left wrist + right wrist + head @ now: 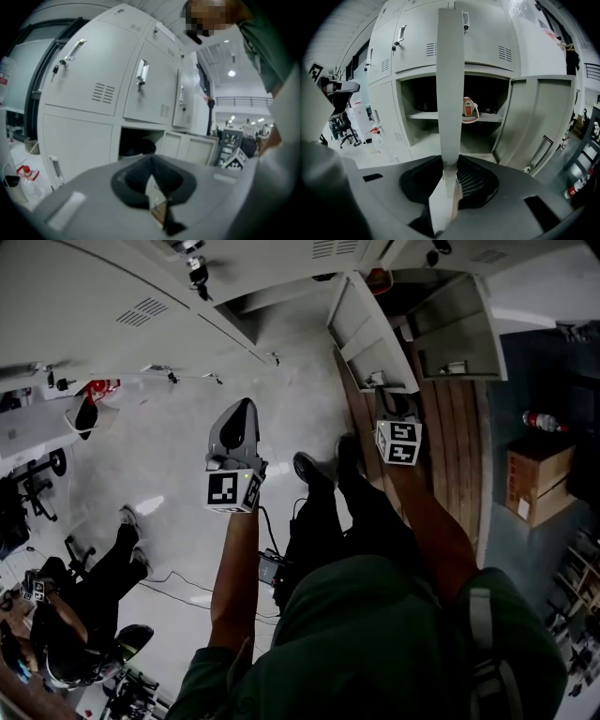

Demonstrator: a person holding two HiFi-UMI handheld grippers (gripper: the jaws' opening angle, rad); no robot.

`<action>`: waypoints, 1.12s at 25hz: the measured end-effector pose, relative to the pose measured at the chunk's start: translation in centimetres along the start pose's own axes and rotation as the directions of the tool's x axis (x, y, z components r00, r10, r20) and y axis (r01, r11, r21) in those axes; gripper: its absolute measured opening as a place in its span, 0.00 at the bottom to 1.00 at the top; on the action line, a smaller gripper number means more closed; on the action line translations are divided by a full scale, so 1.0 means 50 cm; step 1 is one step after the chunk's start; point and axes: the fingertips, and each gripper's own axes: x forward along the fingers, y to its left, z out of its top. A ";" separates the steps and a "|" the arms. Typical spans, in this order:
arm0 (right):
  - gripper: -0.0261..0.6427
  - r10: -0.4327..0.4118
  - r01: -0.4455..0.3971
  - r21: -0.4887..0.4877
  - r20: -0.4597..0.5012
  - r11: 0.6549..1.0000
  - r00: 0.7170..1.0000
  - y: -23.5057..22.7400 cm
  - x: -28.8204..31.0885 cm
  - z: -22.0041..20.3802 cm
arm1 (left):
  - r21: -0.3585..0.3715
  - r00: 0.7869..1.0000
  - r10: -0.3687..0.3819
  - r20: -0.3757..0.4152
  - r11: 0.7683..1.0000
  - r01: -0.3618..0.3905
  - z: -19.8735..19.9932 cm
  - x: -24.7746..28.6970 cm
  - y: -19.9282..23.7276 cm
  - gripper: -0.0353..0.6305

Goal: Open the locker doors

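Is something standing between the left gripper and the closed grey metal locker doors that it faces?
No, nothing visible does. The left gripper, its jaws together and empty, faces the closed grey metal locker doors with only open air between them.

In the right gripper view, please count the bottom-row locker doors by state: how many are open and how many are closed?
Open: 2, the middle door and the right door
Closed: 1, the left door
Total: 3
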 end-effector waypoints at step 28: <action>0.05 0.484 -0.420 -0.274 0.239 0.865 0.842 0.143 -0.304 0.375 | 0.005 0.975 0.163 0.152 0.986 -0.166 0.317 -0.112 -0.071 0.05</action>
